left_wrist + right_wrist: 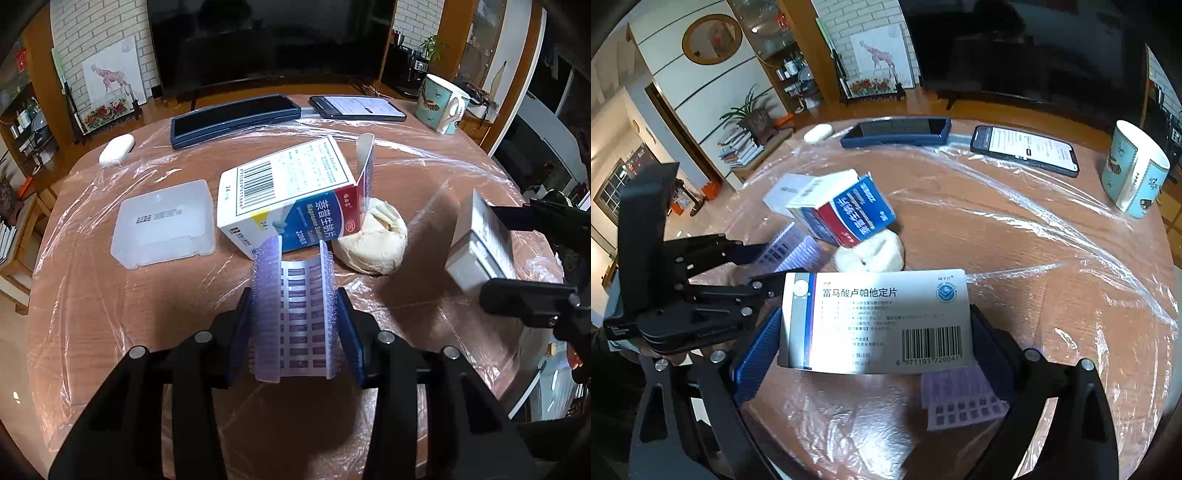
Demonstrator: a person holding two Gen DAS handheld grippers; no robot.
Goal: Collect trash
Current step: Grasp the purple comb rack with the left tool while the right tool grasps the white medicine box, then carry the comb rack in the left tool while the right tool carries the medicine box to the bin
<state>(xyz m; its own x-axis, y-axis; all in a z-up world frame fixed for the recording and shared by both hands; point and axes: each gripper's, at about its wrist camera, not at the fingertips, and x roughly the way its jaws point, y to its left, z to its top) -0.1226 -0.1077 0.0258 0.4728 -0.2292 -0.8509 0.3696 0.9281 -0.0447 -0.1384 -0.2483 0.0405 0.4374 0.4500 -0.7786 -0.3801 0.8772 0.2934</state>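
Note:
A blue, red and white medicine box (291, 192) with an open flap lies mid-table, also in the right wrist view (846, 216). A crumpled white tissue (373, 240) lies against its right side (875, 254). My left gripper (295, 254) is open and empty, its fingertips just short of that box. My right gripper (875, 325) is shut on a white and grey medicine box (875, 321), held above the table at the right (480, 240).
The round wooden table (110, 314) is covered in clear plastic film. On it are a frosted plastic case (164, 223), a white earbud case (116, 147), a dark tablet (236, 118), a lit phone (356, 107) and a mug (443, 103).

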